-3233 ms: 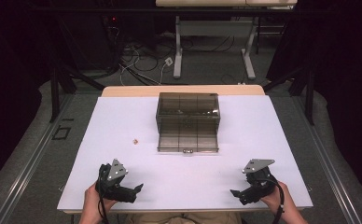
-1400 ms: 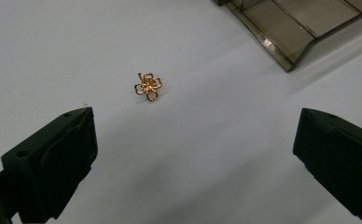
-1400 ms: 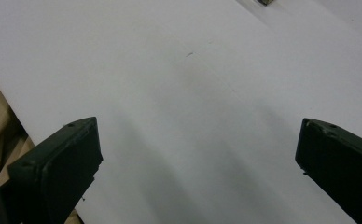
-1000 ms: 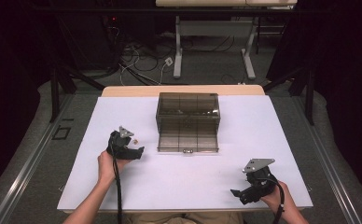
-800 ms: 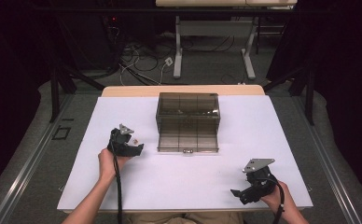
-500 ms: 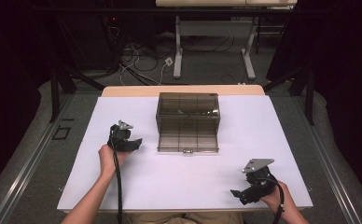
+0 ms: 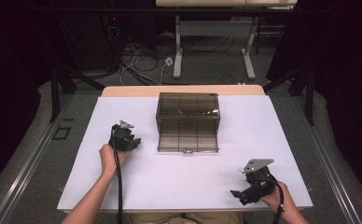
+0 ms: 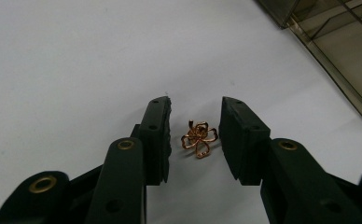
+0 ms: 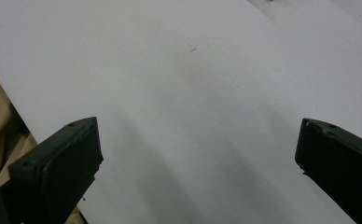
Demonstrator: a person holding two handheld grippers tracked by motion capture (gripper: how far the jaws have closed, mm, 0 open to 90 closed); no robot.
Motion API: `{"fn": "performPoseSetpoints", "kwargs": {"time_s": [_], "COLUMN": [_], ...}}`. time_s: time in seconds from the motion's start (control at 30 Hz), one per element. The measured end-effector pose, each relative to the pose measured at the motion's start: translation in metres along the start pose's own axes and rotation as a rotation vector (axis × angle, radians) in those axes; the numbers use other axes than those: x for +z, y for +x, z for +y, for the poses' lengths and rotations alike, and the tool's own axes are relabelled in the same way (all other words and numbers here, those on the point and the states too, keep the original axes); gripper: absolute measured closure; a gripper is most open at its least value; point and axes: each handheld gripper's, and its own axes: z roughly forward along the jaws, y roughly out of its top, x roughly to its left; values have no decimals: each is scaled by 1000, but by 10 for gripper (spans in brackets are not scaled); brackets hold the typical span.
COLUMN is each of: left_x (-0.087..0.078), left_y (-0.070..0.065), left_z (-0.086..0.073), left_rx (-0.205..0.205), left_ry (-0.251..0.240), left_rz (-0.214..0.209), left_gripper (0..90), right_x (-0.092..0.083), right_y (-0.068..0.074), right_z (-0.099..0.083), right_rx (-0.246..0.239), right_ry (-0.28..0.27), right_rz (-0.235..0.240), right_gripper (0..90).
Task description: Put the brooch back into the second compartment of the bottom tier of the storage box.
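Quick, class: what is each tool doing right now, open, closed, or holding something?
Left tool: jaws have just been closing around the gold flower charm, with gaps either side, so not gripped yet.
Right tool: wide open, holding nothing.

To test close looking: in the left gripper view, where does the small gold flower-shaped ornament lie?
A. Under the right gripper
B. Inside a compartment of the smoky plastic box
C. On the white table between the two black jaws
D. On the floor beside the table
C: the gold flower-shaped ornament lies on the white table in the gap between the left gripper jaws, with the smoky plastic box off to one side.
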Motion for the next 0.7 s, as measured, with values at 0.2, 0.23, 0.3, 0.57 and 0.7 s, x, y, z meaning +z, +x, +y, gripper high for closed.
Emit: {"fn": "performPoseSetpoints", "kwargs": {"time_s": [0.2,0.23,0.3,0.57,0.7], "left_x": [0,0,0,-1,-1], "left_y": [0,1,1,1,2], "left_z": [-1,-1,-2,-3,-4], "left_rx": [10,6,9,4,7], "left_ry": [-5,-6,-7,-16,-17], "left_rz": [-19,-22,-21,-22,-30], "left_gripper": [714,721,726,737,738], "right_x": [1,0,1,0,-1], "right_y": [0,0,0,0,0], "right_z": [0,0,0,0,0], "right_rx": [1,2,9,8,3], "right_ry": [-6,-7,-10,0,7], "right_rz": [2,2,13,6,-3], "right_gripper": [1,0,1,1,1]}}
